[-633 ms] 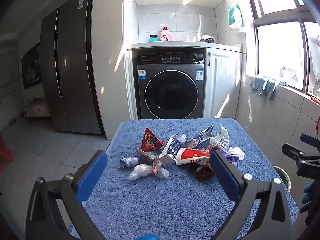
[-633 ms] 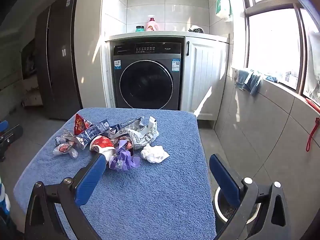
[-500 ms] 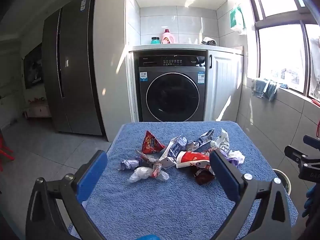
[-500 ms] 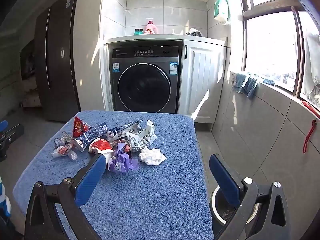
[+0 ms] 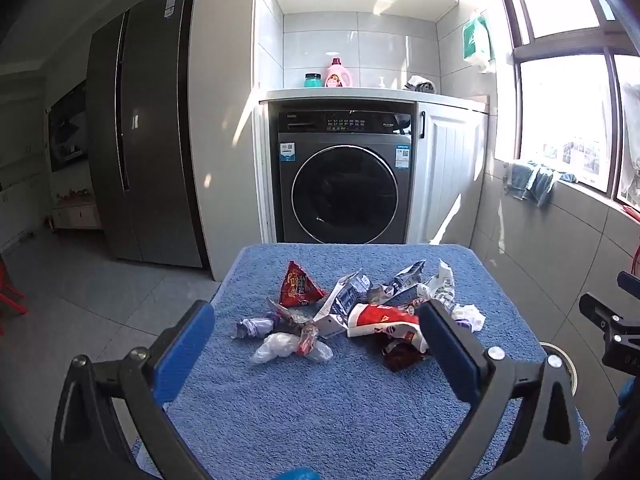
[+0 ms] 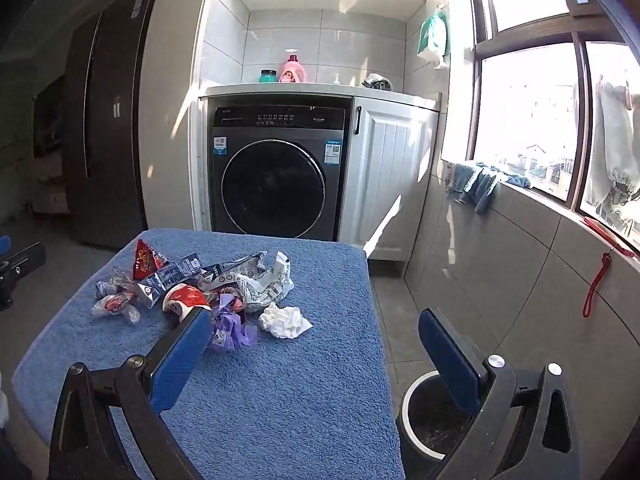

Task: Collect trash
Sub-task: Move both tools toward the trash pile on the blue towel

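crinkled trash [image 5: 352,312] heaps on a nubby blue towel [image 5: 320,408]; both tongs [image 5: 316,344] [image 6: 316,344] gape wide, empty.

The left gripper [image 5: 316,344] is tipped a little downward, its jaws spread as wide as they go with nothing between the blue pads [image 5: 182,350]. The right gripper [image 6: 316,354] has its jaws spread just as wide and empty too. At the right edge of the left view something blue shows, perhaps a gloved hand [image 5: 626,408], too cropped to be sure.
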Action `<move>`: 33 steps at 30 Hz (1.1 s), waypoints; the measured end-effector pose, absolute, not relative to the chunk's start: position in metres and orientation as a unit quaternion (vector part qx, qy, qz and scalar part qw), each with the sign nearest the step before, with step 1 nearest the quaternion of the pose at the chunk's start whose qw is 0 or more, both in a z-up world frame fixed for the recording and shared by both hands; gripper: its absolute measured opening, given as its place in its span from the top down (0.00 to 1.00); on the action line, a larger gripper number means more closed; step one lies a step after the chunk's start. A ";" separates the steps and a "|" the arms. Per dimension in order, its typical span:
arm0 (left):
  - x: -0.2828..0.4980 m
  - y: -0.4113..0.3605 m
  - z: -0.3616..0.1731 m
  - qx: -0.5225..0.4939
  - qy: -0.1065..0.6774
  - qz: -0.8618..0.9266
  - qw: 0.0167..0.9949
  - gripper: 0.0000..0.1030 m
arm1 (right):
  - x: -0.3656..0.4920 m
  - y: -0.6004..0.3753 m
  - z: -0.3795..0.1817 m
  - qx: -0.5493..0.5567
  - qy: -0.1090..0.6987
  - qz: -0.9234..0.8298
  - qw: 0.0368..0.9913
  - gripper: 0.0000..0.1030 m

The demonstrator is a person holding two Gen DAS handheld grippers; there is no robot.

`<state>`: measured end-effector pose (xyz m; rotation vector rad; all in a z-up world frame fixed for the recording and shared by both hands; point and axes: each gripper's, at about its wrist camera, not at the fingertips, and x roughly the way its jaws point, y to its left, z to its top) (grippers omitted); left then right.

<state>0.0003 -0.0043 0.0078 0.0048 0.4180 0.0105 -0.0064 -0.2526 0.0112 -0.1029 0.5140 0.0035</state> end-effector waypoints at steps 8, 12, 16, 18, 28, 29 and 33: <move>0.005 -0.002 0.010 -0.002 0.216 -0.003 0.976 0.00 | -0.009 -0.257 0.014 -0.044 0.251 -0.018 0.967 0.00; 0.009 0.003 0.014 -0.004 0.218 0.003 0.976 0.00 | -0.004 -0.260 0.020 -0.042 0.242 -0.014 0.969 0.00; 0.018 0.009 0.011 -0.009 0.229 0.009 0.973 0.00 | 0.007 -0.264 0.025 -0.039 0.235 -0.013 0.971 0.00; 0.024 0.010 0.008 -0.008 0.236 0.014 0.972 0.00 | 0.014 -0.267 0.024 -0.034 0.236 -0.008 0.971 0.00; 0.083 -0.007 -0.032 -0.049 0.354 -0.083 0.930 0.01 | 0.068 -0.285 -0.035 0.000 0.317 0.015 0.948 0.00; 0.089 -0.010 -0.036 -0.052 0.361 -0.089 0.927 0.01 | 0.073 -0.286 -0.041 0.003 0.324 0.018 0.946 0.00; 0.115 -0.022 -0.049 -0.076 0.393 -0.110 0.910 0.01 | 0.093 -0.290 -0.060 0.012 0.350 0.034 0.936 0.00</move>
